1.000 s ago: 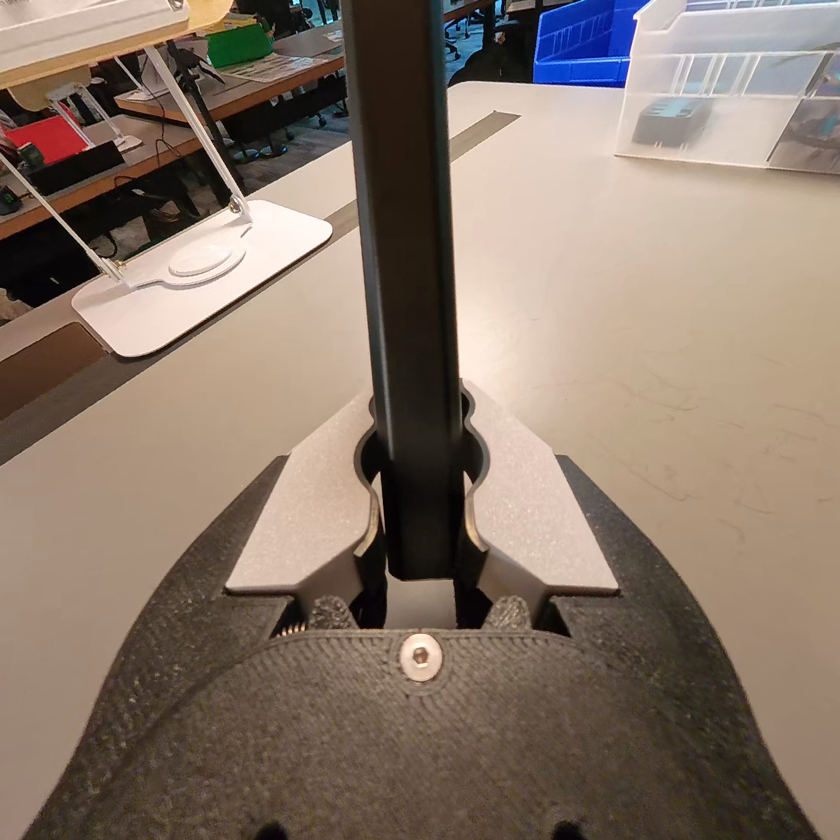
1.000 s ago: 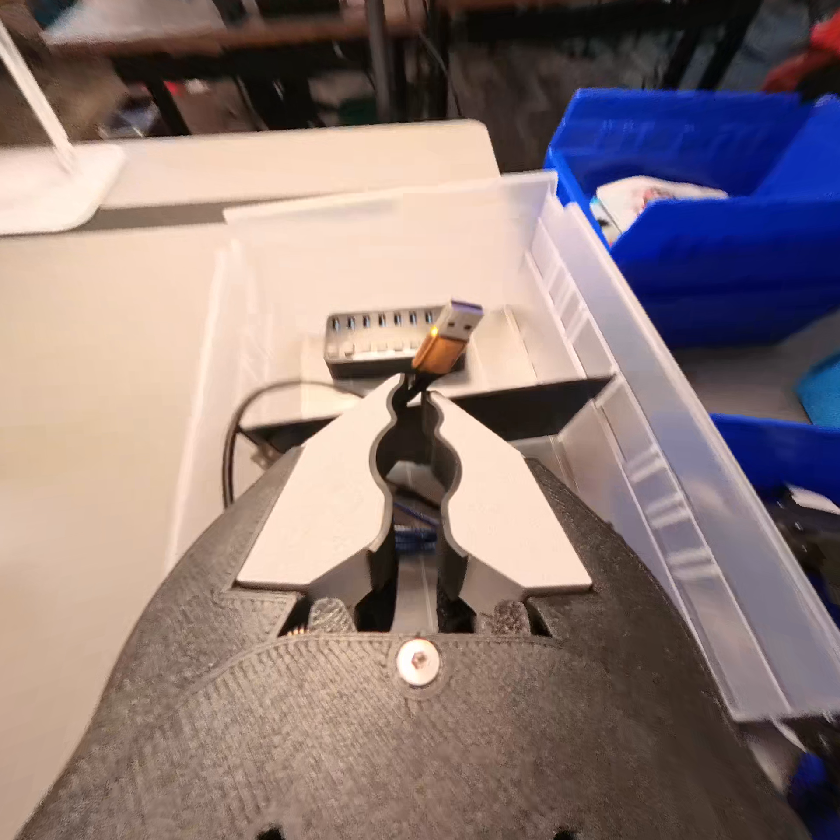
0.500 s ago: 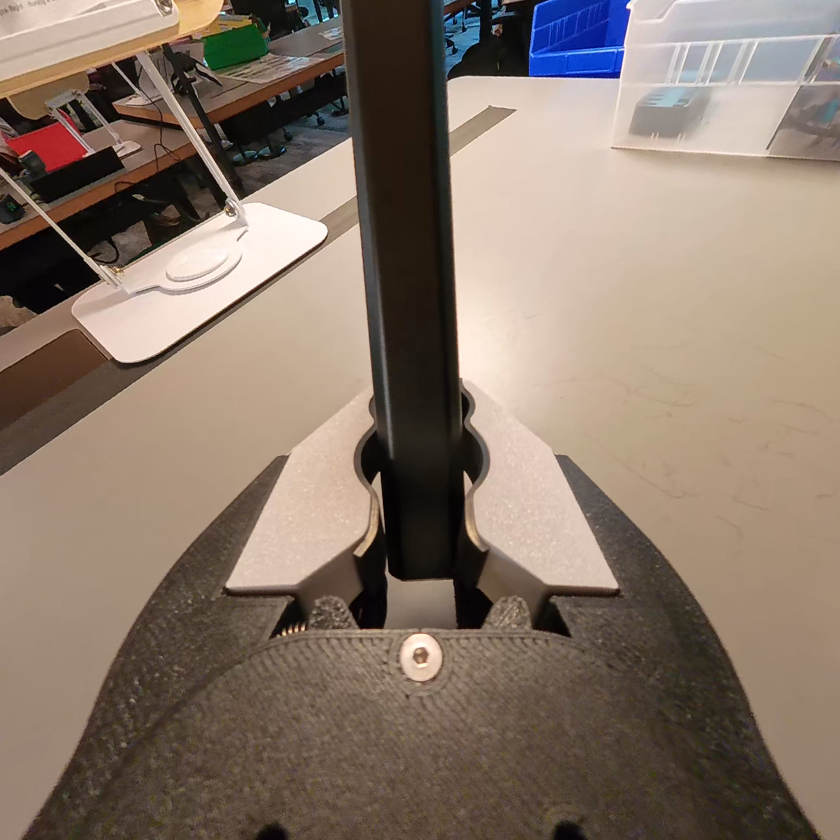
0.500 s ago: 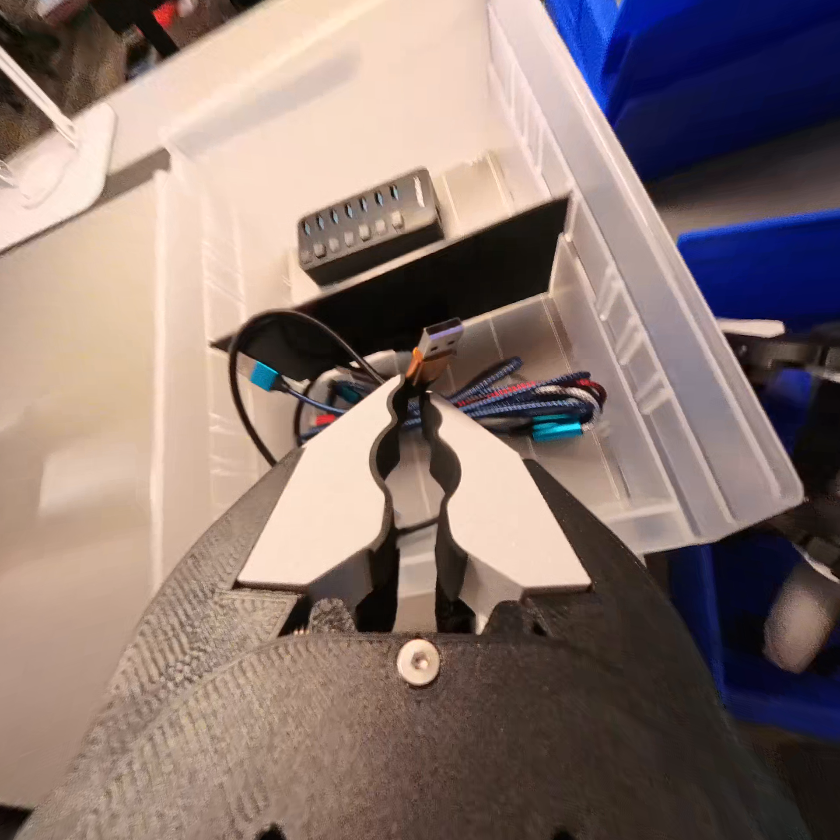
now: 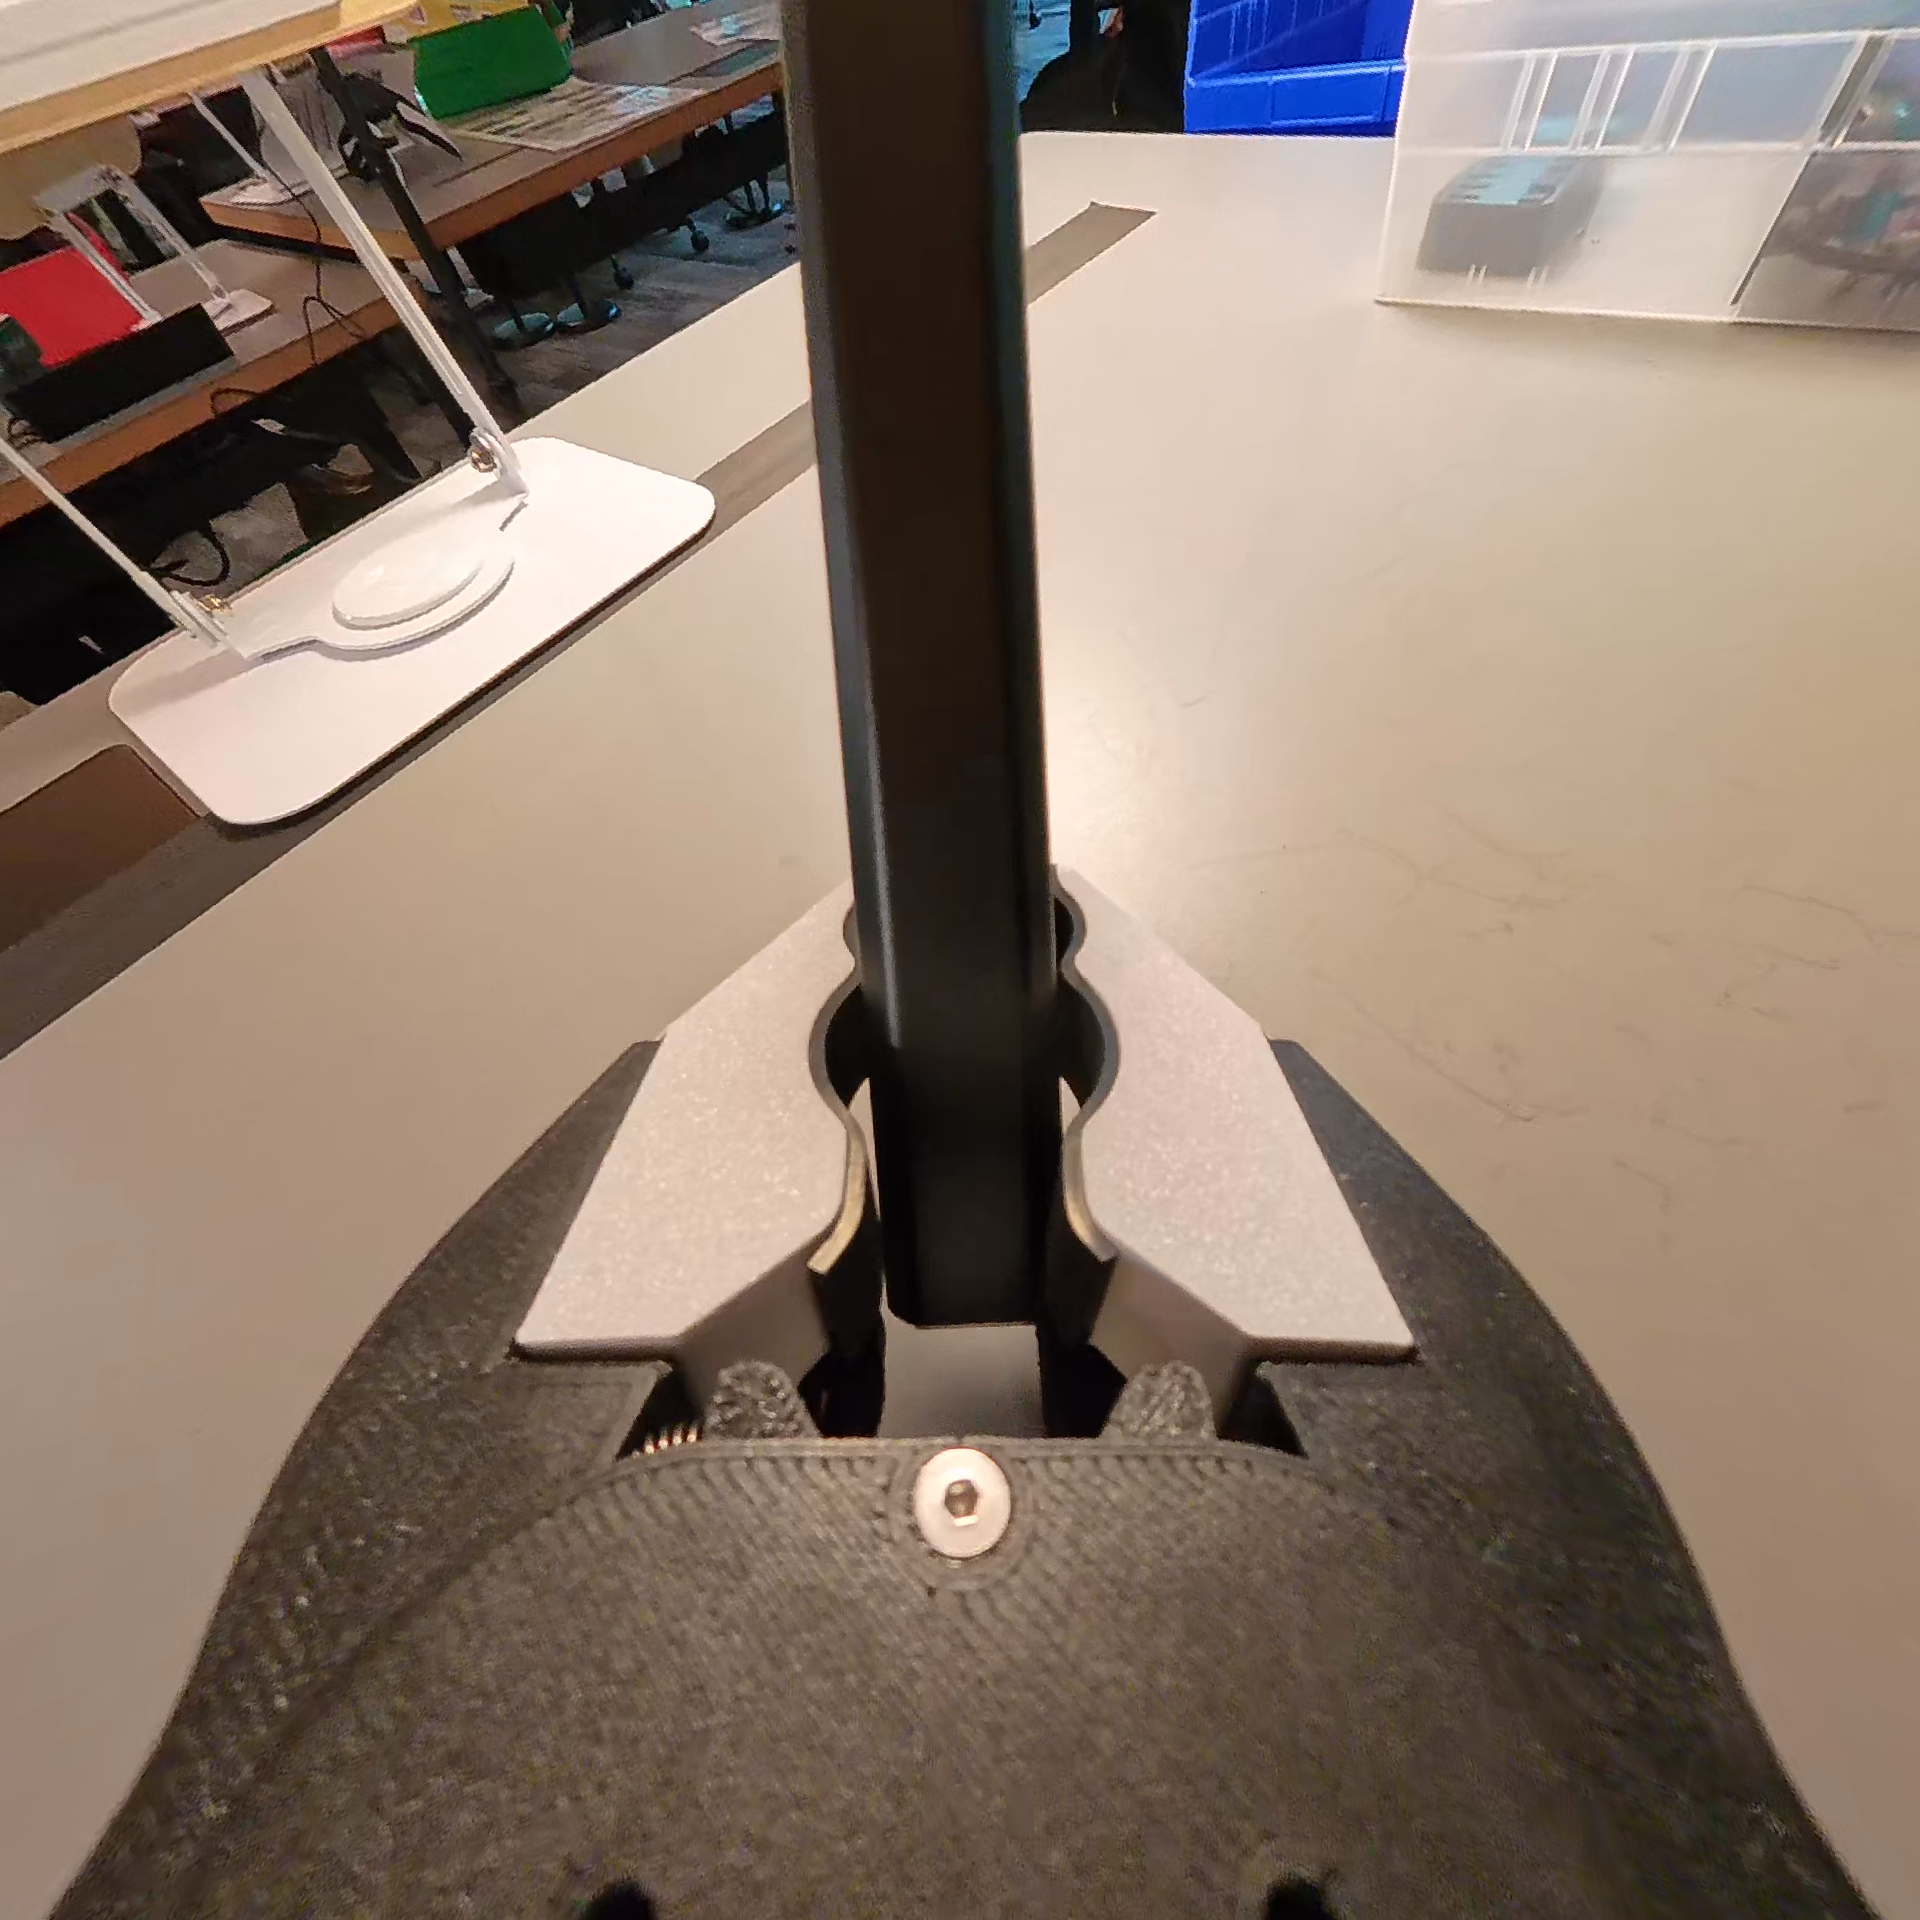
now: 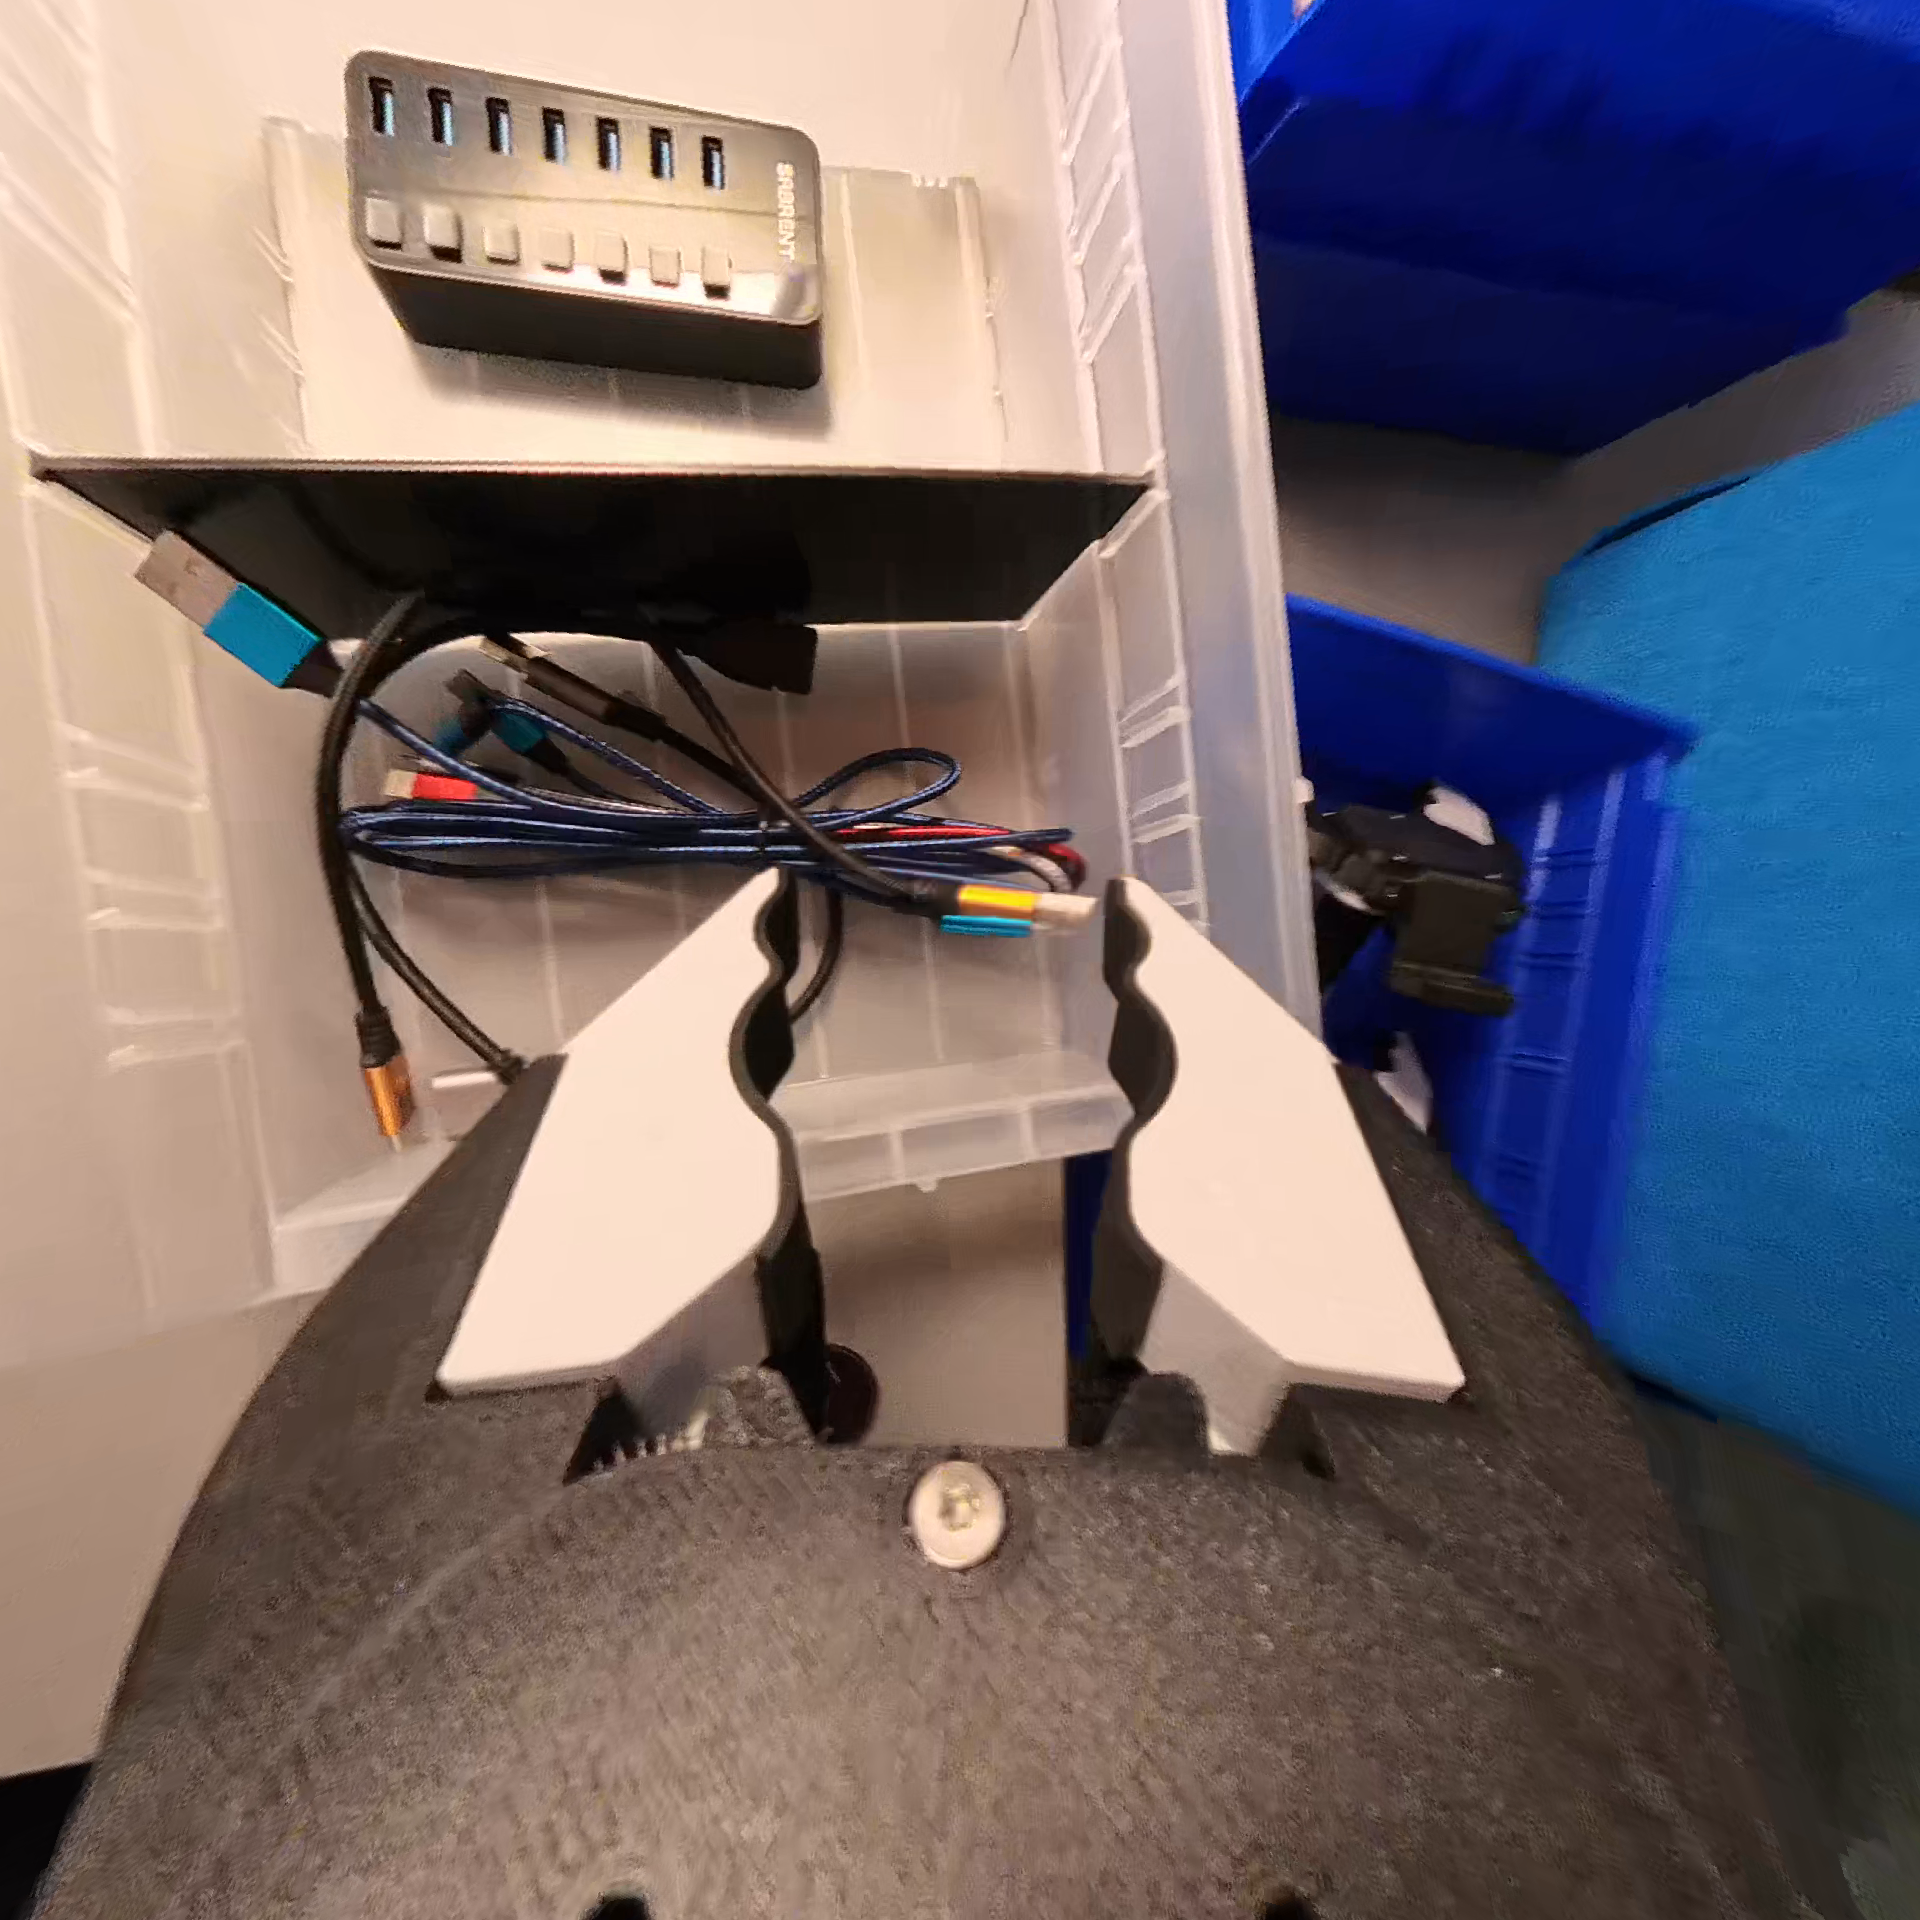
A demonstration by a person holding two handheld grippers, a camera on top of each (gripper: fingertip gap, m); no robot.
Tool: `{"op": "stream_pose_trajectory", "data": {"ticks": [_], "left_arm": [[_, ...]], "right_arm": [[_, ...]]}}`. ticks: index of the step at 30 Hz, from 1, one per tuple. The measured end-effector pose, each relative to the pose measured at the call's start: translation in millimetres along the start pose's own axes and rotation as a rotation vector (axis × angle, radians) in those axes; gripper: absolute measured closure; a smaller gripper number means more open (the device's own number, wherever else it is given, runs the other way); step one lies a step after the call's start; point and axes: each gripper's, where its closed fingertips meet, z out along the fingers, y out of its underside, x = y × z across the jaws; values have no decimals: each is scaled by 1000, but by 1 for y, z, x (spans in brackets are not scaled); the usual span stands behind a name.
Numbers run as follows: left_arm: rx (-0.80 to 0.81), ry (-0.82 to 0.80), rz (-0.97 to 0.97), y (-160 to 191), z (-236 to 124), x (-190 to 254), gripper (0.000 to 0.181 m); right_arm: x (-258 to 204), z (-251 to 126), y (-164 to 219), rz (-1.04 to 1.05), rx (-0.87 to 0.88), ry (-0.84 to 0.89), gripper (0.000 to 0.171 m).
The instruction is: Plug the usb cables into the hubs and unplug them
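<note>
While left tool pinches a black bar, right tool spread above cables.

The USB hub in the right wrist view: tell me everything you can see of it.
The USB hub is a dark, glossy, oblong box that looks like plastic. Its top carries a row of seven ports with blue insides and, below them, a row of seven grey square buttons. One short end bears light lettering. No cable is plugged in. It lies flat in the far compartment of the clear bin, behind a dark divider.
</note>
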Motion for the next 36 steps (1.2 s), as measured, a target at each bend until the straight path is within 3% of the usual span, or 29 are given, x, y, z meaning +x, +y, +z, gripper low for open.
{"op": "stream_pose_trajectory", "data": {"ticks": [5, 7, 12, 18, 24, 26, 27, 28, 31, 34, 36], "left_arm": [[0, 22, 9, -2, 1, 8, 151], [7, 42, 6, -4, 2, 13, 151], [79, 234, -80, -20, -1, 46, 151], [177, 534, -216, -40, -15, 90, 152], [240, 793, -229, -51, -36, 125, 151], [252, 844, -199, -53, -42, 135, 151], [249, 870, -183, -52, -44, 140, 151], [242, 888, -167, -51, -46, 145, 151], [277, 855, -197, -57, -44, 141, 140], [319, 737, -255, -62, -36, 122, 124], [289, 685, -231, -58, -32, 115, 124]], "right_arm": [[7, -24, -26, -112, 51, 124, 106], [-15, -33, -47, -153, 140, 83, 108], [-161, -57, -86, -337, 363, -289, 111], [-343, -84, -91, -443, 513, -782, 112], [-449, -113, -95, -317, 613, -1210, 101], [-468, -126, -100, -262, 657, -1294, 101], [-474, -130, -101, -256, 677, -1313, 109], [-479, -133, -100, -268, 700, -1315, 130], [-475, -141, -101, -313, 764, -1288, 143], [-446, -135, -112, -358, 788, -1131, 145], [-410, -132, -123, -402, 803, -1007, 144]]}}
